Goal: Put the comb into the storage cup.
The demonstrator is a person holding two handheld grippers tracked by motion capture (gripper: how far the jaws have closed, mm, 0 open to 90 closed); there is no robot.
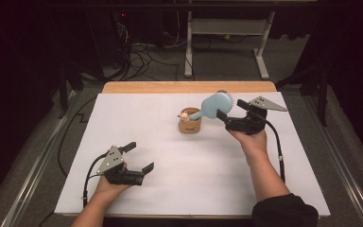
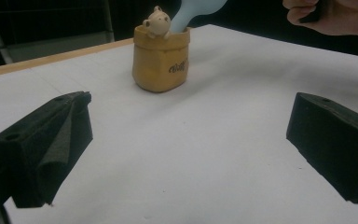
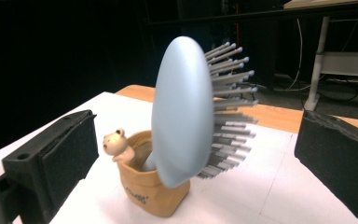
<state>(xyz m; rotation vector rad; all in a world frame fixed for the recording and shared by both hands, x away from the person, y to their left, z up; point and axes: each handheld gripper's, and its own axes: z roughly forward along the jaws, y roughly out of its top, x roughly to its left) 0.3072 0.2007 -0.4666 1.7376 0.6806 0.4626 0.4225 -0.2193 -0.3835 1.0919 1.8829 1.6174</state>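
Note:
A small tan pot [image 1: 189,125] with a little bear figure [image 1: 184,115] on its rim stands mid-table on the white sheet. A light blue hairbrush [image 1: 216,105] rests handle-down in it, its head leaning right. My right gripper [image 1: 231,109] is open just right of the brush head, with its jaws on either side and not touching. In the right gripper view the brush [image 3: 184,116] rises from the pot [image 3: 151,192] between the wide jaws of the gripper [image 3: 200,154]. My left gripper [image 1: 140,156] is open near the front left. It faces the pot [image 2: 161,60] with nothing between its jaws [image 2: 186,154].
The white sheet [image 1: 194,165] covers a wooden table whose far edge [image 1: 189,87] is bare. Beyond it, a desk frame [image 1: 227,42] and loose cables [image 1: 142,52] are on the floor. Metal rails run along both sides of the table.

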